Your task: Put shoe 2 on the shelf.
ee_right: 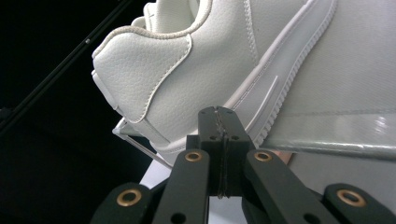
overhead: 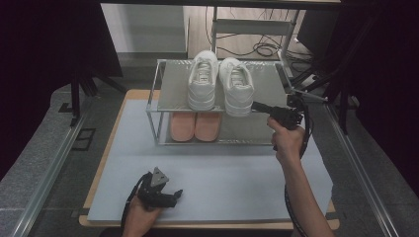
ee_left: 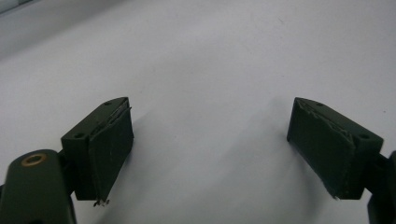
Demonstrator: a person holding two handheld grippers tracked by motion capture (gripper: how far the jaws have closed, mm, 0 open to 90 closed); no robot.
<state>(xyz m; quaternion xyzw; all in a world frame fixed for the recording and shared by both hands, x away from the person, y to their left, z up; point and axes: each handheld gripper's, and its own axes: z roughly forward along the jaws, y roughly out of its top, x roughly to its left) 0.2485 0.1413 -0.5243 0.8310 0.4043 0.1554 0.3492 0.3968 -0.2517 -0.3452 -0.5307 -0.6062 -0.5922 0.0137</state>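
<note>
A pair of white sneakers stands on the top shelf of a metal rack (overhead: 173, 84), heels toward me: the left one (overhead: 203, 81) and the right one (overhead: 236, 84). My right gripper (overhead: 254, 104) is held up at the right sneaker's heel. In the right gripper view its jaws (ee_right: 219, 112) are pressed together with nothing between them, and the tips are right against the sneaker's (ee_right: 210, 60) lower side near the sole. Whether they touch it I cannot tell. My left gripper (overhead: 177, 194) lies low at the front left, its jaws (ee_left: 210, 102) wide open over bare mat.
A pair of pink shoes (overhead: 195, 126) sits on the rack's lower shelf. The rack stands at the back of a pale blue mat (overhead: 222, 177) on a wooden table. Dark frame bars and cables lie beyond and to the right of the rack.
</note>
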